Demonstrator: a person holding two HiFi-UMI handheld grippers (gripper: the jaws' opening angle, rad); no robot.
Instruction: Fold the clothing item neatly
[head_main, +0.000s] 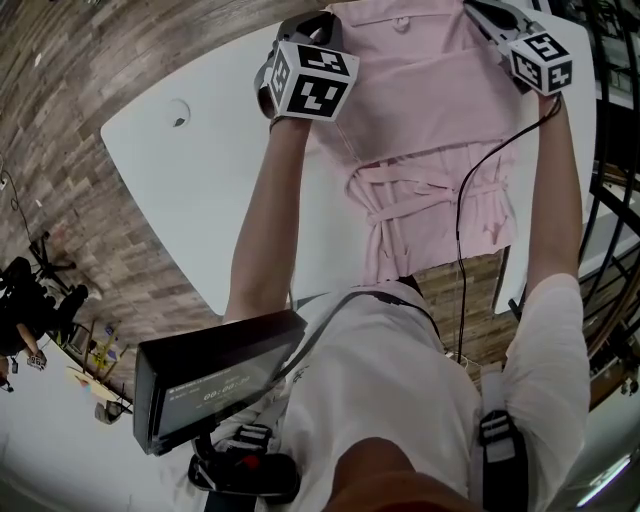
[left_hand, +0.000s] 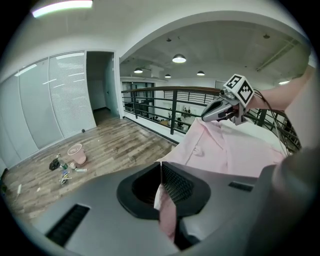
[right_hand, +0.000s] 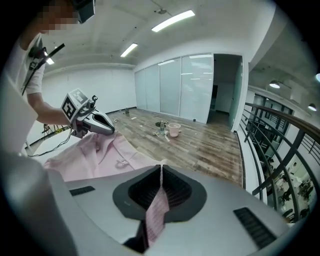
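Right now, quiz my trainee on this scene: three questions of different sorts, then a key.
1. True or false: the left tongs are open and empty.
2. What do the right tongs grip? A a towel; B the pink garment; C nothing.
3. What lies beneath the garment?
Key: 1 false, the left tongs are shut on the garment; 2 B; 3 the white table.

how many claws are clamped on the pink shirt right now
2. The left claw is shut on the pink shirt at its far left corner, and the right claw is shut on its far right corner. Each has pink fabric pinched between its jaws.
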